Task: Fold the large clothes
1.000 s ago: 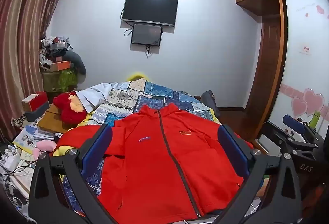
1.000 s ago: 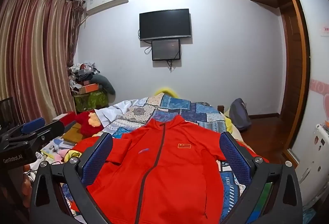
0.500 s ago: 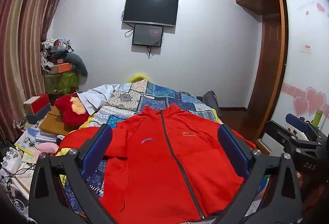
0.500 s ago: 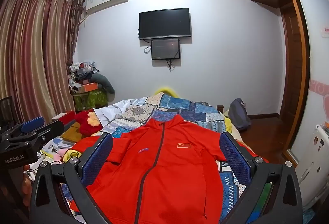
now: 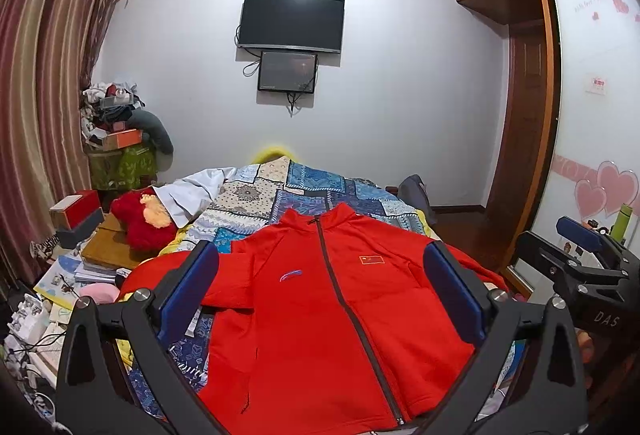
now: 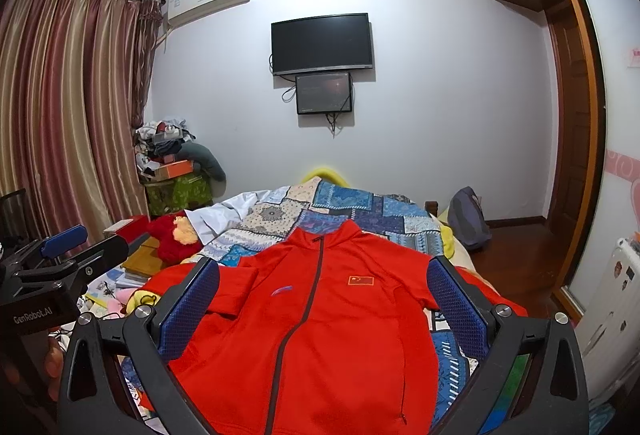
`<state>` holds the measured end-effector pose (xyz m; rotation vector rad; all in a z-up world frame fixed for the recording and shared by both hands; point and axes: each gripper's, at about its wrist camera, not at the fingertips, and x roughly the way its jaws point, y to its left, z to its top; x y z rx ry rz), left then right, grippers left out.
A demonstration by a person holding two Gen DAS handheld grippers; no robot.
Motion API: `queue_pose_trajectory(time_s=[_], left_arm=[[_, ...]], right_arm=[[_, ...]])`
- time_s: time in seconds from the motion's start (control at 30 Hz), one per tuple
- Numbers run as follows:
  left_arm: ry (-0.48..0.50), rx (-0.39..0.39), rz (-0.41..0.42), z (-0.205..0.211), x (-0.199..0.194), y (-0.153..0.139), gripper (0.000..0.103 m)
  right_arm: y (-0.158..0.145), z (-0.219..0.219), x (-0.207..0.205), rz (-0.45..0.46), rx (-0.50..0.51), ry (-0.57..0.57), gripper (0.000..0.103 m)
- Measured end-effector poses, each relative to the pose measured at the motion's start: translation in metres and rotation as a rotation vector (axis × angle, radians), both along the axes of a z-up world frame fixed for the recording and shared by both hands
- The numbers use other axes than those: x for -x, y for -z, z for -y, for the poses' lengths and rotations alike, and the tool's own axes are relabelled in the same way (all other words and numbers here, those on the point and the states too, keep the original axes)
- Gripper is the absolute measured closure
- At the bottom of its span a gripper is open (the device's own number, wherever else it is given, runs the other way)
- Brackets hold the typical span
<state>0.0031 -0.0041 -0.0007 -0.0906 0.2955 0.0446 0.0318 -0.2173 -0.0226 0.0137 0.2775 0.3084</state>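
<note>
The red jacket (image 5: 332, 319) lay face up and zipped on the patchwork quilt (image 5: 304, 191) of the bed, collar toward the far wall, body spread flat, nothing folded yet. Its sleeve (image 5: 168, 275) on the side nearer the red plush toy (image 5: 140, 219) reached out toward that edge of the bed, and the other sleeve (image 5: 476, 271) ran off toward the wardrobe side, partly hidden behind a blue pad. The left hand-held gripper (image 5: 320, 295) hung above the jacket's lower half, released, its pads wide apart and holding nothing; the right hand-held gripper (image 6: 324, 299) hovered just beside it over the same garment, likewise released and empty. The likely trouble lay in the first pinch: the fabric looked thick and smooth, so a shallow grip at a hem or cuff could slip, or catch only the top layer and drag the front panel off the back. The sleeve beside the plush toy sat close to the bed's edge above the clutter of books (image 5: 100, 267) on the floor, and a careless pull could tip it over. The quilt beneath looked loose, and might bunch if the jaws bit too deep.
</note>
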Motion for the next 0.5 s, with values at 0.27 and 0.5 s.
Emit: queue_pose_trajectory(time_s=[0.27, 0.5], left_arm=[[0.006, 0.001, 0.002, -0.0025, -0.0007, 0.0008, 0.000], [0.005, 0.006, 0.003, -0.0035, -0.0002, 0.0016, 0.000]], right_arm=[[0.0002, 0.0001, -0.0003, -0.003, -0.001, -0.001, 0.000], [0.0018, 0.0002, -0.0018, -0.005, 0.000, 0.000, 0.000]])
